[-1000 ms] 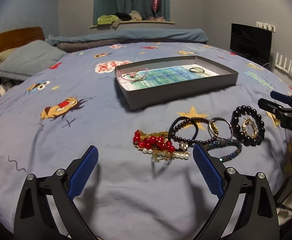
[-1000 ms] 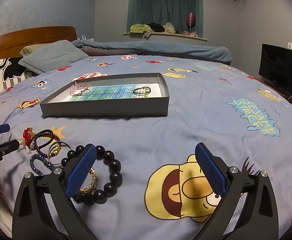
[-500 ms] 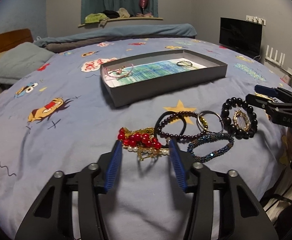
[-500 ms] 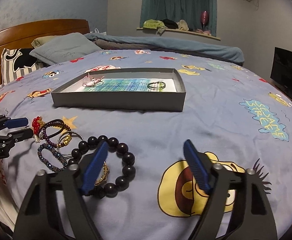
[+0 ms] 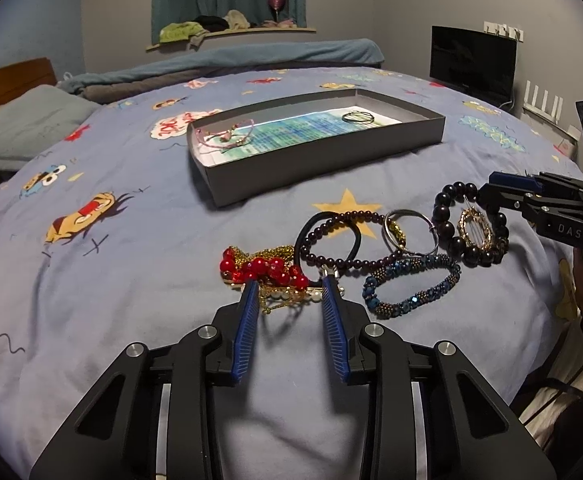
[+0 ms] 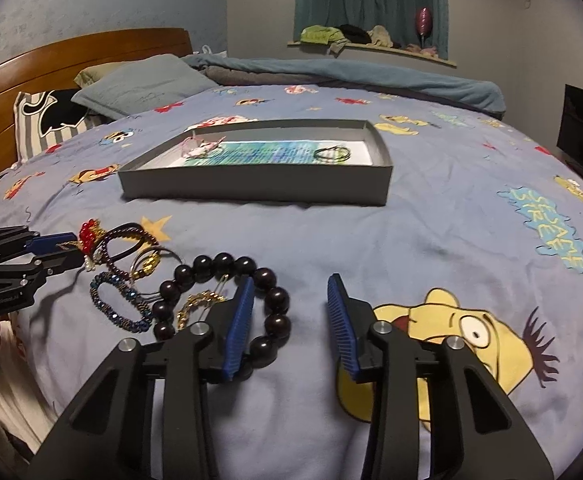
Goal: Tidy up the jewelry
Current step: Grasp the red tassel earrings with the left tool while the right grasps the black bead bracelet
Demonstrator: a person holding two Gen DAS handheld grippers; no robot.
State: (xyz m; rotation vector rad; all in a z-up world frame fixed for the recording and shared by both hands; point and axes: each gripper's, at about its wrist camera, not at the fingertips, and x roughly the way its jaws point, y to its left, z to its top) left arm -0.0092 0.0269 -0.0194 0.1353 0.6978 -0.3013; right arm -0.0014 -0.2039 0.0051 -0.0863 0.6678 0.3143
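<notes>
Loose jewelry lies on the blue cartoon bedsheet in front of a grey tray [image 5: 319, 168] [image 6: 251, 190]. My left gripper [image 5: 290, 284] [image 6: 77, 247] is closing, its tips at the red bead and gold cluster [image 5: 263, 268] [image 6: 87, 234], whose pearl strand lies between them unpressed. My right gripper [image 6: 290, 280] [image 5: 491, 188] is closing too, with the right side of the big black bead bracelet [image 6: 223, 260] [image 5: 443, 216] between its jaws and its left finger over the ring. A gold hoop [image 6: 195, 302] lies inside that bracelet. A blue beaded bracelet [image 5: 407, 304] lies between the two.
The tray holds a pink bracelet [image 5: 227, 136] and a thin dark bangle [image 6: 331, 153]. A purple bead bracelet [image 5: 355, 214] and a silver bangle [image 5: 407, 216] lie among the pile. Pillows [image 6: 139, 84] and a wooden headboard [image 6: 79, 48] are far left. A black screen [image 5: 471, 60] stands right.
Both grippers' jaws have narrowed from wide apart. The left tips have come up to the red cluster. The right tips have come round the black bracelet's right side.
</notes>
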